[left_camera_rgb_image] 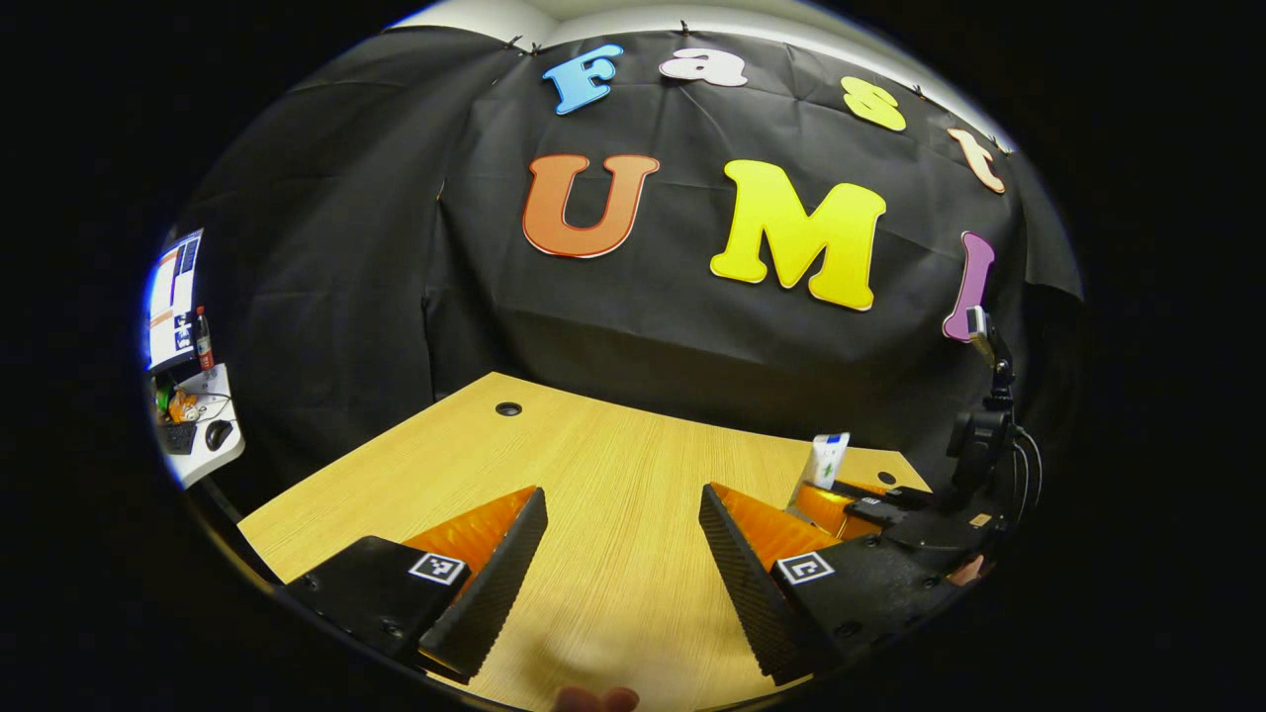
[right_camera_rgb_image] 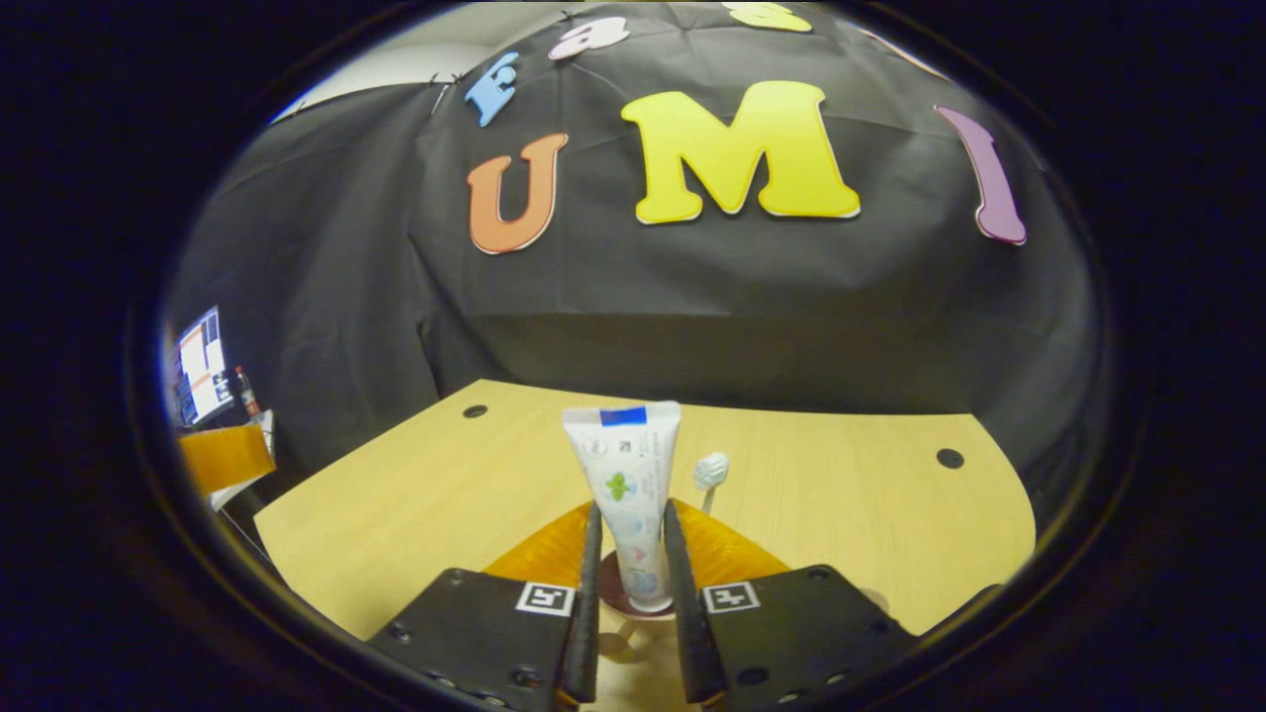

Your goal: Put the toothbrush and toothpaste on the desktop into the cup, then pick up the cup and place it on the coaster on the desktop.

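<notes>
White with a blue band at its top end, the toothpaste [right_camera_rgb_image: 627, 494] is being held upright between both fingers of the right hand-held gripper [right_camera_rgb_image: 633, 583], which are pressed narrowly against its sides. Small printed marks are being shown on the tube, but none can be read. Its lower end is being kept over the dark rim of the cup [right_camera_rgb_image: 621, 596]. The toothbrush [right_camera_rgb_image: 710, 473] head is being seen just beside the tube. The left hand-held gripper [left_camera_rgb_image: 621, 544] is being held wide open above the wooden table [left_camera_rgb_image: 613, 465], gripping nothing.
</notes>
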`<action>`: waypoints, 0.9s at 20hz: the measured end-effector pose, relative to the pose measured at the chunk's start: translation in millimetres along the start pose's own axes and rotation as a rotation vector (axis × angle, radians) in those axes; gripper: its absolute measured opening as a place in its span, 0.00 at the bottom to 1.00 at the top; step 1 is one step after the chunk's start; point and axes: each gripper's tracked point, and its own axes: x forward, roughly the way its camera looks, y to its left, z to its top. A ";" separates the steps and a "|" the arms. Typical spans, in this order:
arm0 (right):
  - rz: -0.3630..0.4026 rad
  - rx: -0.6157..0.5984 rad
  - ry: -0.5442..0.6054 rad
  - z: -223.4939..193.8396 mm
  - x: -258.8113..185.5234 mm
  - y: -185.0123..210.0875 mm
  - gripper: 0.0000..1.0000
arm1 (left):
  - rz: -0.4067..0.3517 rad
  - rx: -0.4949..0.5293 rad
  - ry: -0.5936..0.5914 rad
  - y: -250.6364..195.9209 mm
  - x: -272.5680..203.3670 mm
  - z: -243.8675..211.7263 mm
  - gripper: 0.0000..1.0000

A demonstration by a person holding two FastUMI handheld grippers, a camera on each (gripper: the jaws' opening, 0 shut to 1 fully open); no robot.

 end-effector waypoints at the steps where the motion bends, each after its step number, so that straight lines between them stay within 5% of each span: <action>1: 0.002 -0.002 -0.007 1.6 -3.9 1.4 0.37 | -0.003 0.000 0.000 -0.2 0.0 -0.5 0.98; 5: 0.005 -0.004 -0.021 4.0 -13.5 1.8 0.65 | -0.017 0.000 0.008 -7.4 1.5 -0.1 0.98; 12: -0.045 -0.020 -0.039 13.4 -67.1 -16.8 0.94 | -0.037 0.007 0.030 -26.9 0.7 2.1 0.98; 18: -0.119 -0.046 -0.053 21.0 -130.9 -53.7 0.94 | -0.117 -0.001 0.133 -67.8 -2.6 -11.9 0.98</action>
